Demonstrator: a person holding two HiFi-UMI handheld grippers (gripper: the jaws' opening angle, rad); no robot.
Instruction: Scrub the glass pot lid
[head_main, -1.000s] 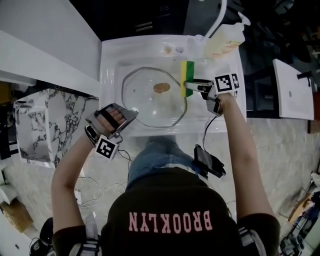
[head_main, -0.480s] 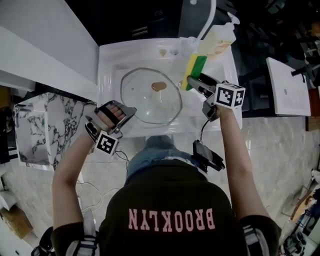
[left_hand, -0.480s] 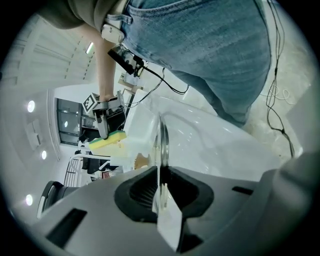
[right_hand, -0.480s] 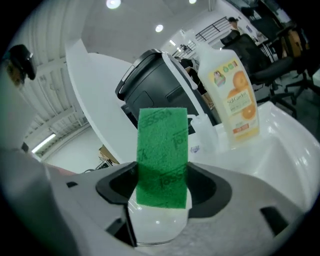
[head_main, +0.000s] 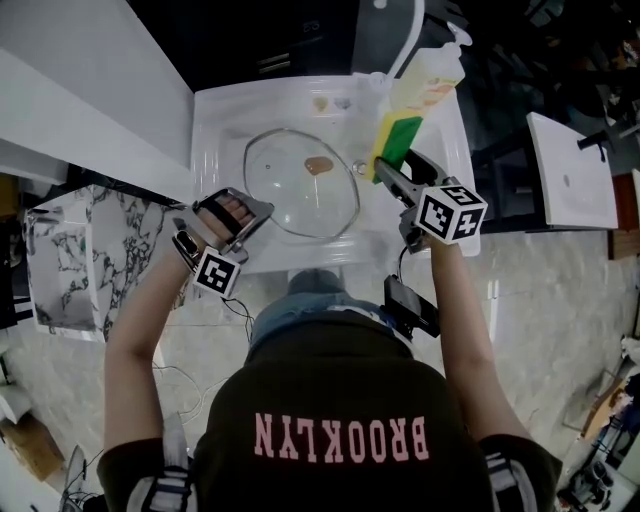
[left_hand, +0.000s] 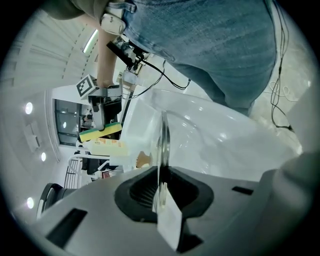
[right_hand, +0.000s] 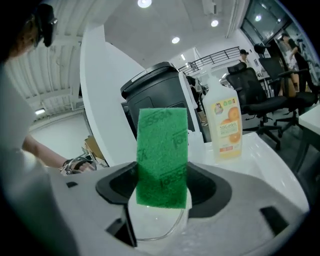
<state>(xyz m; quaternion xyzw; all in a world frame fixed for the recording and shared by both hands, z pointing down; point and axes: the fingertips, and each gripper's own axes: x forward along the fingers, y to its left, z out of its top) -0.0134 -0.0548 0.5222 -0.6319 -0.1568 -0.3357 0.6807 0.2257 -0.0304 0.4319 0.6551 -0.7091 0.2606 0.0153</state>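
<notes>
The glass pot lid (head_main: 300, 195) with a brown knob (head_main: 319, 165) sits tilted in the white sink (head_main: 215, 130). My left gripper (head_main: 255, 215) is shut on the lid's near-left rim. In the left gripper view the lid (left_hand: 163, 145) stands edge-on between the jaws. My right gripper (head_main: 392, 160) is shut on a yellow-and-green sponge (head_main: 393, 135), held above the sink's right side, off the lid. In the right gripper view the green sponge face (right_hand: 162, 157) points upward, with the lid's rim (right_hand: 155, 239) below it.
An orange-labelled soap bottle (head_main: 428, 78) stands at the sink's back right corner, next to the white faucet (head_main: 412, 40). A white counter (head_main: 90, 110) runs along the left, and a marble-patterned block (head_main: 85, 250) sits below it. A black bin (right_hand: 155, 95) stands behind the sink.
My right gripper has lifted the sponge off the lid's right edge and drawn it right and back toward the soap bottle. My left gripper keeps its hold on the lid.
</notes>
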